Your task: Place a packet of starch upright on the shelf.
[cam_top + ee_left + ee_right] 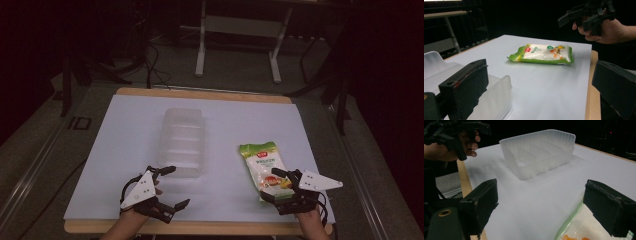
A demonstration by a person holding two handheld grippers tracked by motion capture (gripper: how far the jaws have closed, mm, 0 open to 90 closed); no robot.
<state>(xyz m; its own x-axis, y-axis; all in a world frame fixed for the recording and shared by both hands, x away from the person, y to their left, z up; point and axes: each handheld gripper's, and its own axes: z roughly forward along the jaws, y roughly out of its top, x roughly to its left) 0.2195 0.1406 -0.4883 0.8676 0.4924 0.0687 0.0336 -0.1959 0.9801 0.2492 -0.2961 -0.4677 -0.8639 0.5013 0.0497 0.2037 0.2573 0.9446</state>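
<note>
A translucent plastic container (182, 142) with ribbed dividers stands in the middle of the white table cover (125, 150). A green and white snack bag (260, 162) lies flat to its right. My left gripper (175, 186) hovers open near the container's front corner (439, 67), with the bag (544, 53) farther off across the sheet. My right gripper (272, 184) is open above the bag's near end. In the right gripper view the bag (576, 230) lies under the right jaw, and the container (541, 152) stands ahead. Nothing sits between either pair of jaws.
The wooden table edge (200, 227) runs along the front, close under both hands. Beyond the table's far edge stands a white metal frame (237, 30) on a dark floor with cables. White sheet lies bare between the container and the bag.
</note>
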